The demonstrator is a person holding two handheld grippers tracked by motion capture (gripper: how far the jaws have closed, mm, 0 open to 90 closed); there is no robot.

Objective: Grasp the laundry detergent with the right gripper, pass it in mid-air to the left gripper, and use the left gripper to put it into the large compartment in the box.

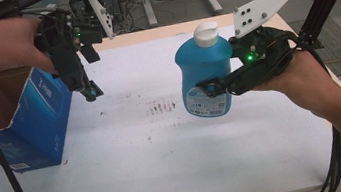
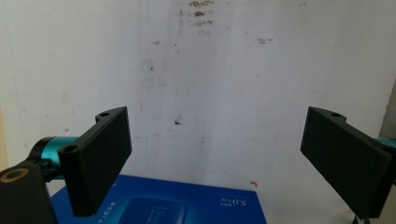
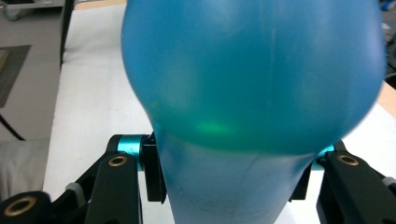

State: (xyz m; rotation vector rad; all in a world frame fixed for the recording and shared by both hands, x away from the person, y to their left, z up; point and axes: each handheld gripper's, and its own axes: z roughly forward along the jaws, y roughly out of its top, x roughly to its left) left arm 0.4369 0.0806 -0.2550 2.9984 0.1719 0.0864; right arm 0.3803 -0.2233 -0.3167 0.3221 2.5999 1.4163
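The table (image 1: 134, 177) in front of me is covered in a white sheet, marked near the middle by a patch of small brown stains (image 1: 161, 108). At its left edge stands an open blue cardboard box (image 1: 36, 125), flaps up, brown inside. My right gripper (image 1: 208, 88) is clamped on a blue detergent bottle (image 1: 205, 73) with a white flip cap (image 1: 206, 34), holding it upright and clear of the sheet over the right half of the table; in the right gripper view the jaws press into the bottle's (image 3: 252, 84) narrower lower body from both sides. My left gripper (image 1: 90, 93) hangs above the near corner of the box, pointing down, jaws spread wide with nothing between them; its own view looks past them to the box's (image 2: 163, 205) blue top and the stained sheet.
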